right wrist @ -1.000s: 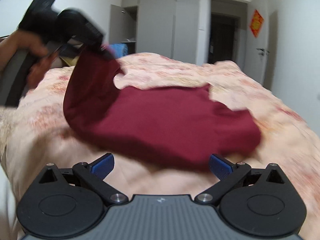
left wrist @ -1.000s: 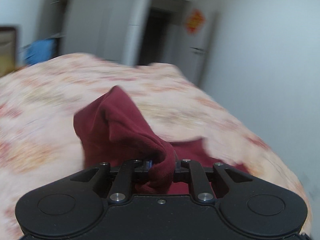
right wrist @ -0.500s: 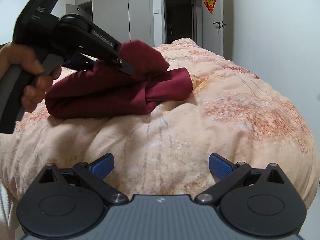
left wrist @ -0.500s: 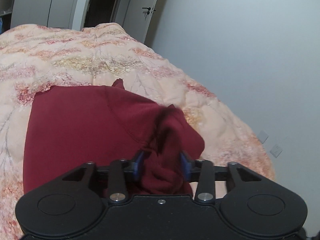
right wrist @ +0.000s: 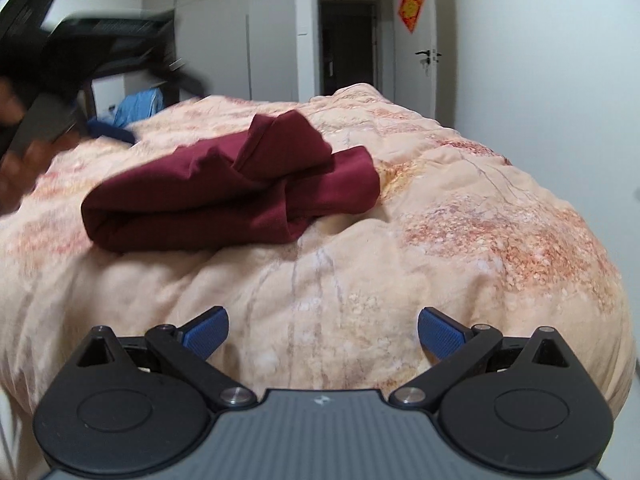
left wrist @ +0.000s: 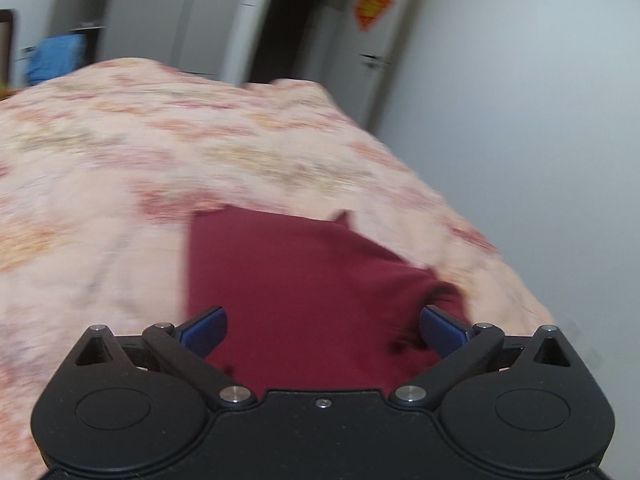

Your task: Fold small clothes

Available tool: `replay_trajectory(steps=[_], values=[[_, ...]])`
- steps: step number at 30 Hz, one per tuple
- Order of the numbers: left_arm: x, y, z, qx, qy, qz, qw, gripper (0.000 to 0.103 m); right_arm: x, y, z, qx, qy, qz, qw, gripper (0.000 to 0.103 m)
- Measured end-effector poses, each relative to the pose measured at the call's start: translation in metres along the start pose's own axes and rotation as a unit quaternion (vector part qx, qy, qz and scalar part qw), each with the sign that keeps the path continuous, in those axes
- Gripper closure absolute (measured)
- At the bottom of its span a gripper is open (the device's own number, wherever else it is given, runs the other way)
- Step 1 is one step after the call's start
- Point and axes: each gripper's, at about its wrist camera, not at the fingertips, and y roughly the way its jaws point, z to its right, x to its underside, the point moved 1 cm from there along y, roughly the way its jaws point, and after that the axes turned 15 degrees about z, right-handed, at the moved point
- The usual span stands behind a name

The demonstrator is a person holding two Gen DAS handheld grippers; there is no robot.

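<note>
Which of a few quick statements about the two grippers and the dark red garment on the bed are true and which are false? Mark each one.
1. The left gripper is clamped on the dark red garment. False: it is open and holds nothing.
2. The right gripper is open and apart from the garment. True.
3. The garment lies folded over on the floral quilt. True.
4. The garment is spread out flat in one layer. False: layers are stacked, with one flap sticking up on top.
5. A red decoration hangs by the doorway. True.
6. The blue cloth lies on top of the garment. False: it sits beyond the bed's far left.
</note>
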Motion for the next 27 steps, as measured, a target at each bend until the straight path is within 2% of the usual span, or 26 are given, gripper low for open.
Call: replay_trajectory(steps=[6,10,16,27], values=[[0.01,-0.009,-0.051,-0.105,-0.025,-0.005,0.9941,0.001,-0.011,0.005,0.002,0.009,0.028,0.015,0.999,0.0],[0.027,-0.009,-0.073,-0.143,-0.045,-0.03,0.9883,0.001,-0.025,0.01,0.005,-0.005,0.056,0.034,0.998,0.0],[0.044,-0.015,-0.091,-0.139,-0.093,-0.034,0.9853,0.001,-0.06,0.031,0.001,-0.013,0.083,0.063,0.994,0.0],[0.048,-0.011,-0.091,-0.139,-0.095,-0.037,0.985,0.001,-0.101,0.111,-0.02,-0.029,0.095,0.048,0.994,0.0]])
